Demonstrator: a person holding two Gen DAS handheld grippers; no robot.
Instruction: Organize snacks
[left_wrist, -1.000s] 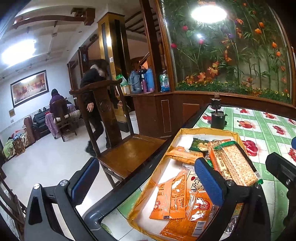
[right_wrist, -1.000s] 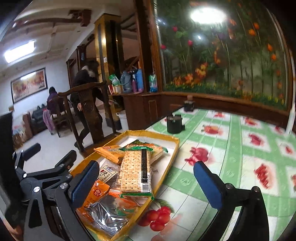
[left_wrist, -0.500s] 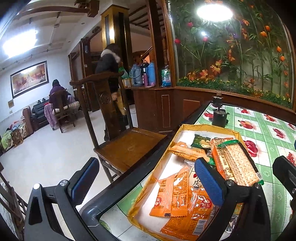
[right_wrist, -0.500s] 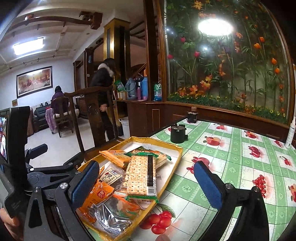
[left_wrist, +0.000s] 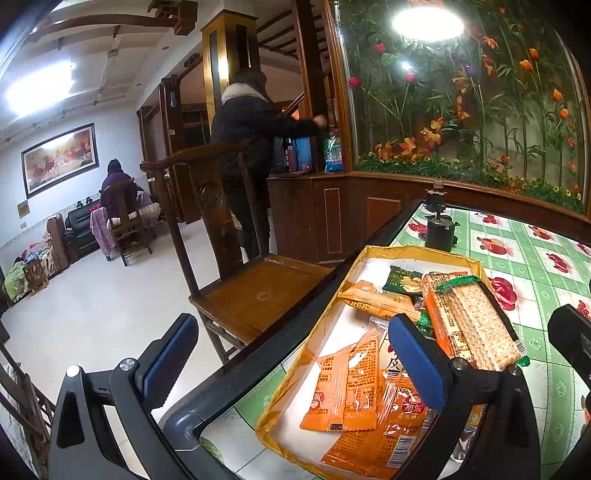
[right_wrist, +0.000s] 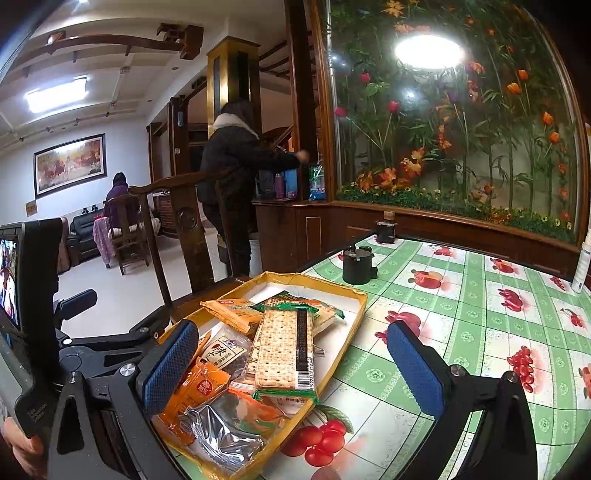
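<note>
The tray (right_wrist: 356, 308) of snacks sits at the table's (right_wrist: 480, 332) near left edge. A cracker pack (right_wrist: 282, 347) lies on top of orange packets (left_wrist: 351, 384). Left gripper (left_wrist: 291, 363): released, holding nothing, above the table edge. Right gripper (right_wrist: 291, 363): released, holding nothing, above the tray's right rim.
</note>
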